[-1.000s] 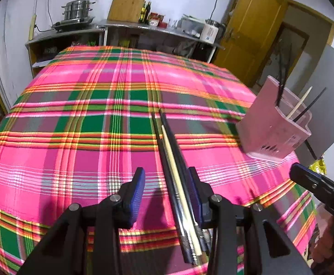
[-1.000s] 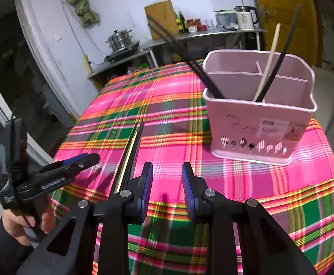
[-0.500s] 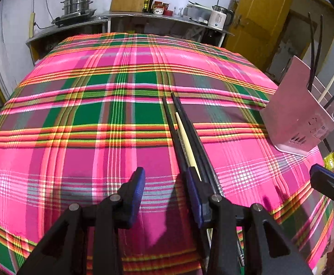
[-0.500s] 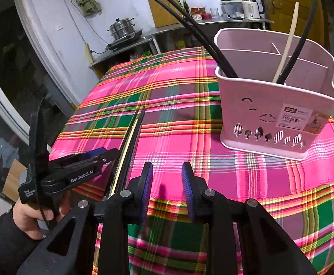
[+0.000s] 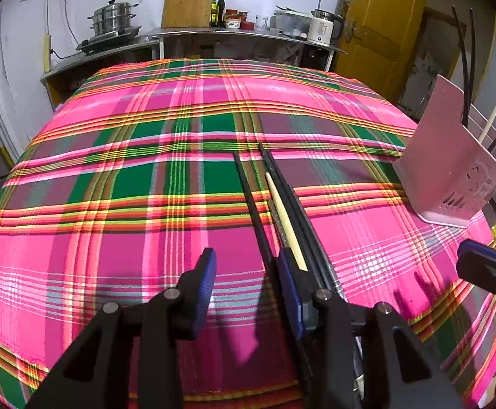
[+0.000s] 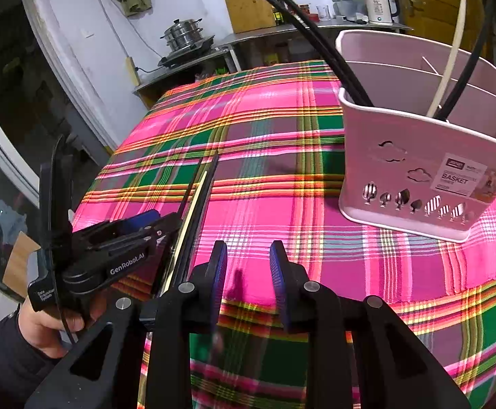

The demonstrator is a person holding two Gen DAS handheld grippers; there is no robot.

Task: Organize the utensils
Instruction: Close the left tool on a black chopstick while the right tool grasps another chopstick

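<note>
Several chopsticks (image 5: pixel 283 211), black ones and a cream one, lie side by side on the plaid tablecloth (image 5: pixel 111 238). My left gripper (image 5: pixel 246 269) is open and low over their near ends. The leftmost black chopstick (image 5: pixel 251 201) runs between its fingers, close to the right finger (image 5: pixel 287 272); the others pass that finger's outer side. A pink utensil basket (image 6: pixel 418 163) stands at the right with two black chopsticks in one compartment and a cream and a black one in another. My right gripper (image 6: pixel 248 262) hovers open and empty in front of it. The basket (image 5: pixel 449 170) also shows from the left wrist.
A hand (image 6: pixel 43 323) holds the left gripper (image 6: pixel 159 225) beside the table's near-left edge. The right gripper's tip (image 5: pixel 486 269) shows at the right rim. Behind the table, a counter (image 5: pixel 214 34) carries a steamer pot, cutting board, bottles and kettle; a yellow door (image 5: pixel 377 27) stands right.
My left gripper has sunk toward the near ends of the chopsticks, with the leftmost one now between its fingers. My right gripper has drifted closer to the basket. Both stay open.
</note>
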